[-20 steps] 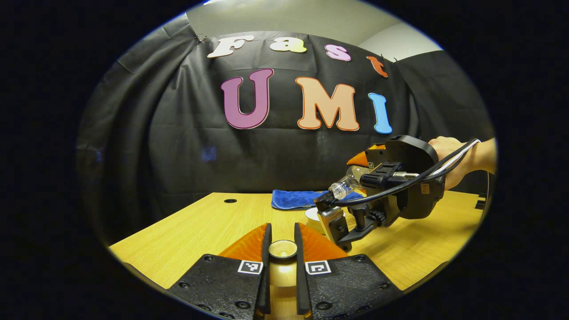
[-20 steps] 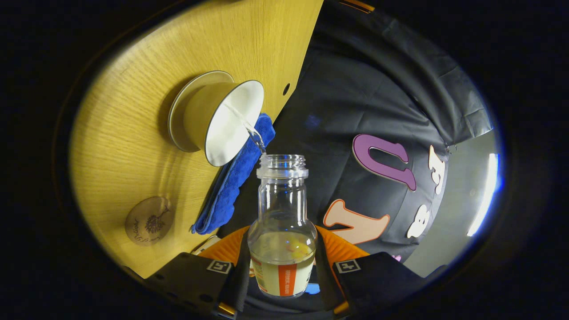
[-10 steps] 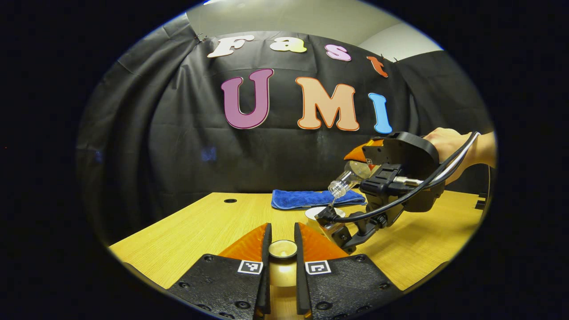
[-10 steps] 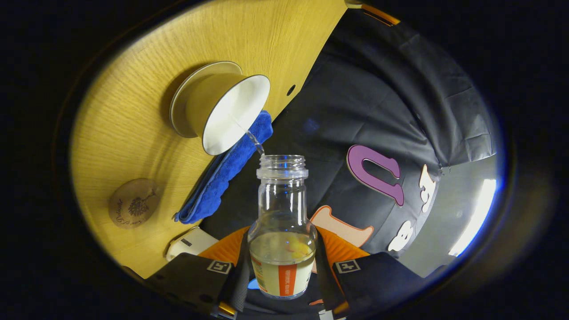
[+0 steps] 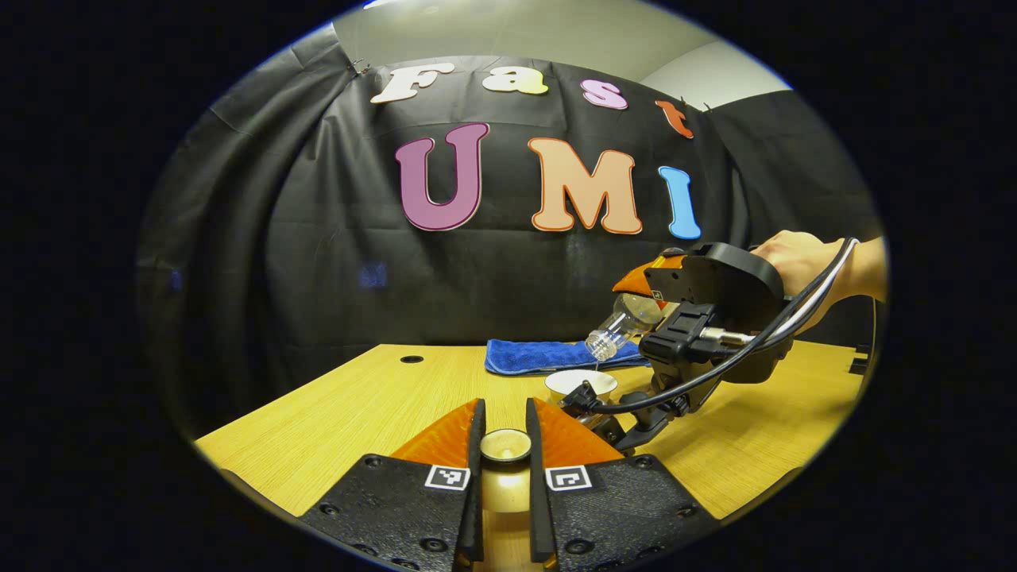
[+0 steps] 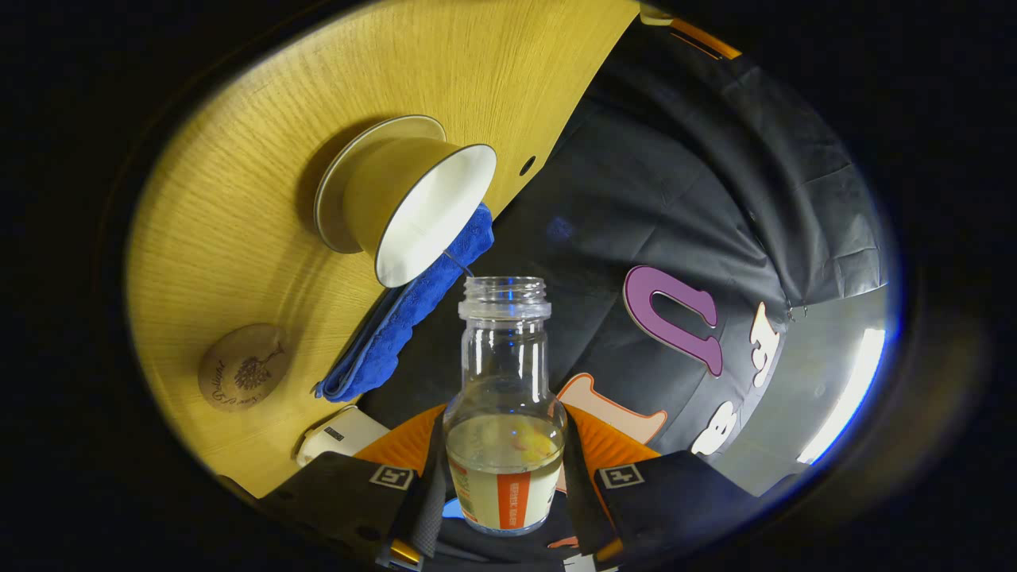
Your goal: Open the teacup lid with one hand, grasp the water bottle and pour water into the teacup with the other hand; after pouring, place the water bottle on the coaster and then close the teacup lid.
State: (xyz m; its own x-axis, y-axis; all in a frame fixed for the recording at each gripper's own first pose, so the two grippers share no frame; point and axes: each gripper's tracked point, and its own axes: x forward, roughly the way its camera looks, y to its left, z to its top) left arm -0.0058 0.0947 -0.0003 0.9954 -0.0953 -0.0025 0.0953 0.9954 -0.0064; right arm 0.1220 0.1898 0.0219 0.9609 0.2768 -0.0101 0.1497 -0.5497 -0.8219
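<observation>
**Over the teacup: one bottle tipped, one thin stream**

Above the wooden table (image 5: 334, 405), the right gripper (image 6: 502, 477) has both fingers clamped on the single water bottle (image 6: 504, 397), neck tilted down toward the one white teacup (image 6: 413, 208). A thin thread of water (image 6: 454, 260) runs from the mouth to the cup's rim. The cup sits open on its saucer (image 6: 334, 208), one blue cloth (image 6: 413, 318) just behind it. One round wooden coaster (image 6: 242, 378) lies bare, well apart from the cup, with one small white device (image 6: 338, 435) near it. In the left gripper view, a hand (image 5: 802, 266) holds that pouring gripper. The left gripper (image 5: 504, 445) is closed on the one teacup lid (image 5: 505, 446), pinching its knob, held off to the side of the cup.
</observation>
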